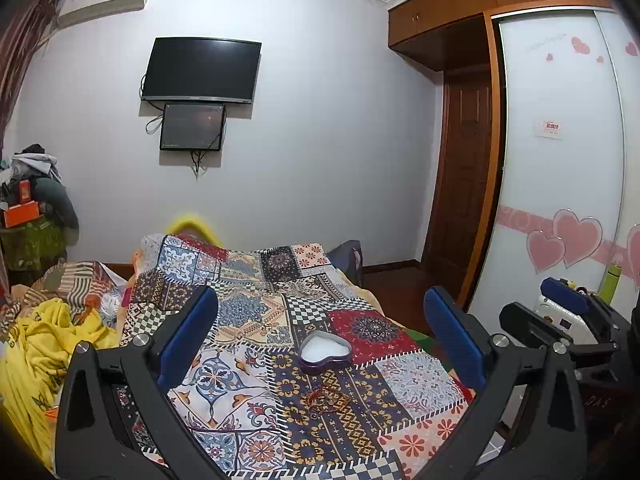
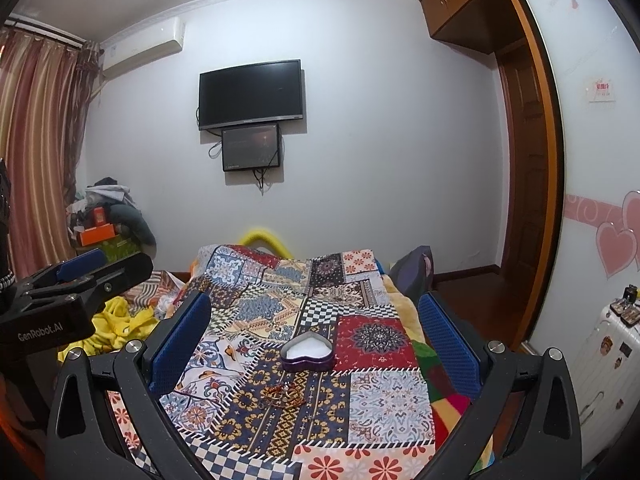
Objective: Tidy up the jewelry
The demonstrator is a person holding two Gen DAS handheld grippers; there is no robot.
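one heart box (image 1: 325, 354), one jewelry pile (image 1: 326, 398) (tangled), two grippers agape

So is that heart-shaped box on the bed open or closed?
Open. The heart-shaped box has no lid on, and its white lining shows from above.

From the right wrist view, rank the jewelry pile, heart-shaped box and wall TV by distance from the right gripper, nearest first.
1. Jewelry pile, on the quilt between the right gripper's open fingers.
2. Heart-shaped box, just beyond it.
3. Wall TV, on the far wall.
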